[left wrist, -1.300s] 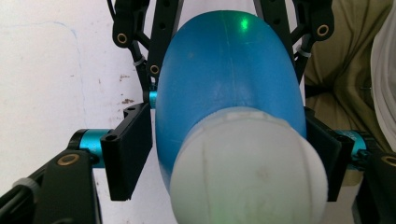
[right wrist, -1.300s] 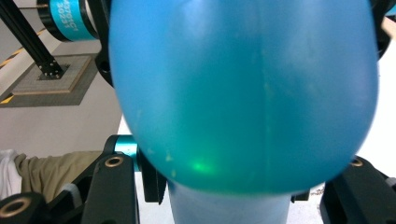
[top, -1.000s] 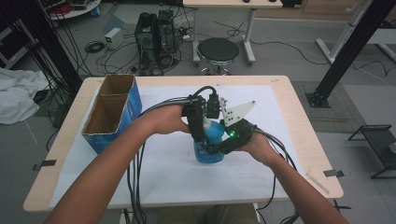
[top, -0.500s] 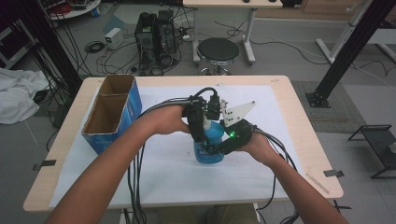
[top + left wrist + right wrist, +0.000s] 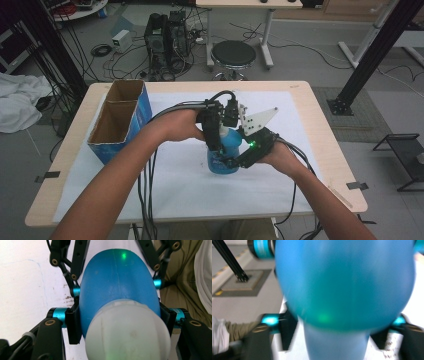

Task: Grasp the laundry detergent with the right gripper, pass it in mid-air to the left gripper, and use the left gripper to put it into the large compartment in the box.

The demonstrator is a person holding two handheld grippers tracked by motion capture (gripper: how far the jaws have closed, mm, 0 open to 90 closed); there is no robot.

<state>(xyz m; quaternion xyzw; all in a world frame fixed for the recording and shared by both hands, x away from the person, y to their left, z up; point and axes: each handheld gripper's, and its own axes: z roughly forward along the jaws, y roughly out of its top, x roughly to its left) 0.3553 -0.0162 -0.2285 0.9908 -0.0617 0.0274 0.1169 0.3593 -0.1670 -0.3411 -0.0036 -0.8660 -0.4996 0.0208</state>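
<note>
A blue bottle (image 5: 219, 162) with a white cap (image 5: 125, 335) stands upright on the white sheet at the table's middle. My left gripper (image 5: 218, 146) comes down from above. Its jaws have just been closing, and its pads (image 5: 73, 326) now press the bottle's shoulder (image 5: 117, 282) on both sides just under the cap. My right gripper (image 5: 231, 162) reaches in from the right at the bottle's lower body. Its jaws have just been opening. In the right gripper view the blurred bottle (image 5: 344, 282) sits between them, the right gripper (image 5: 335, 336) standing a little off the blue surface.
A blue cardboard box (image 5: 120, 125) with two open compartments stands at the table's left. The white sheet (image 5: 310, 125) covers most of the wooden table (image 5: 330, 125). Black cables trail from both grippers over the near edge. A stool (image 5: 233, 52) stands beyond the far edge.
</note>
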